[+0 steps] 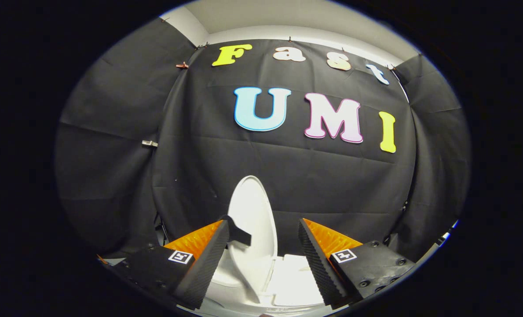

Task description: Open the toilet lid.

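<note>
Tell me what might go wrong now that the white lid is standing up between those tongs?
The toilet lid stands raised, and the tongs are open, with neither finger pressing it. If it isn't resting past upright, it could drop shut. The left finger sits close beside it, so pulling back carelessly might knock it.

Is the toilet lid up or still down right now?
Up. The toilet lid stands raised on edge between the open gripper fingers, against the black cloth wall.
</note>
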